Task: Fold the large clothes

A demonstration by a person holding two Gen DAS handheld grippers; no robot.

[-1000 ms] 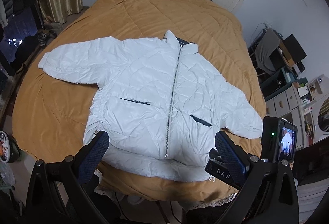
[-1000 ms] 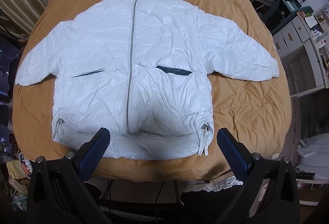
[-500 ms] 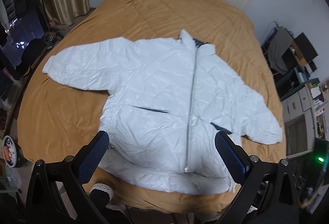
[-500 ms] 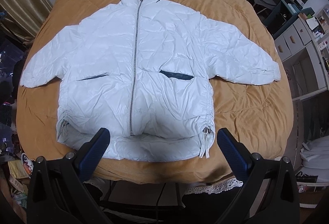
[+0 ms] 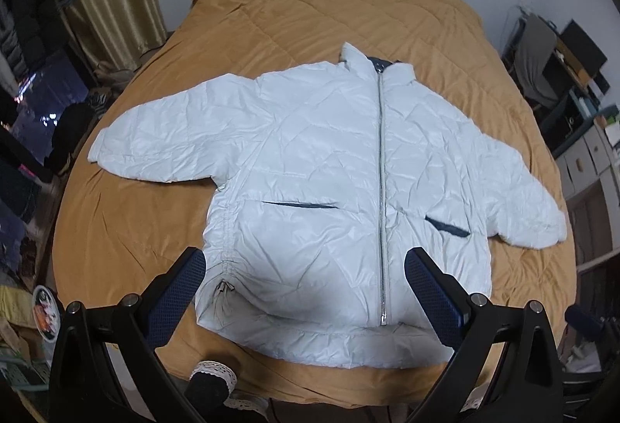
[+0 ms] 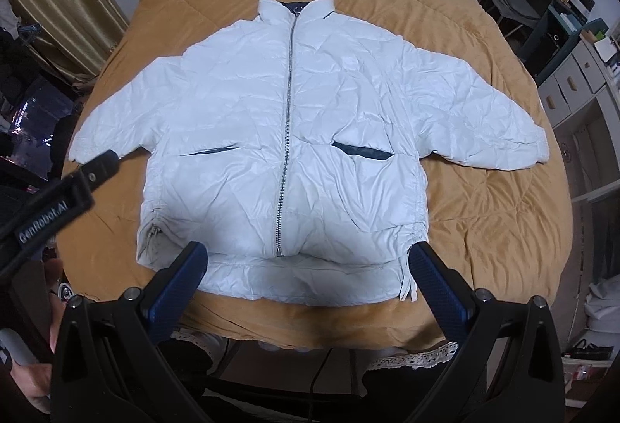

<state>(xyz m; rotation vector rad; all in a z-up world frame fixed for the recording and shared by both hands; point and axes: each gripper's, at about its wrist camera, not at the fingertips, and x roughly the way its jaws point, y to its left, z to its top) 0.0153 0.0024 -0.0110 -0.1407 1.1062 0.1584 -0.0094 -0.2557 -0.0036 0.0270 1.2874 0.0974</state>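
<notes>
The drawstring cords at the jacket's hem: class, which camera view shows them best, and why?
The right wrist view: the drawstring cords hang pale against the orange bedspread, beside the right finger. The left wrist view shows only the opposite corner's toggle; that side of the hem sits behind a finger.

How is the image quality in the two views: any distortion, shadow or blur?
Left wrist view: strong fisheye bending, black corners; a soft shadow on the jacket hem between the open jaws. Right wrist view: same bending; the bed cover curves; a similar shadow near the zipper end; both views sharp.
</notes>
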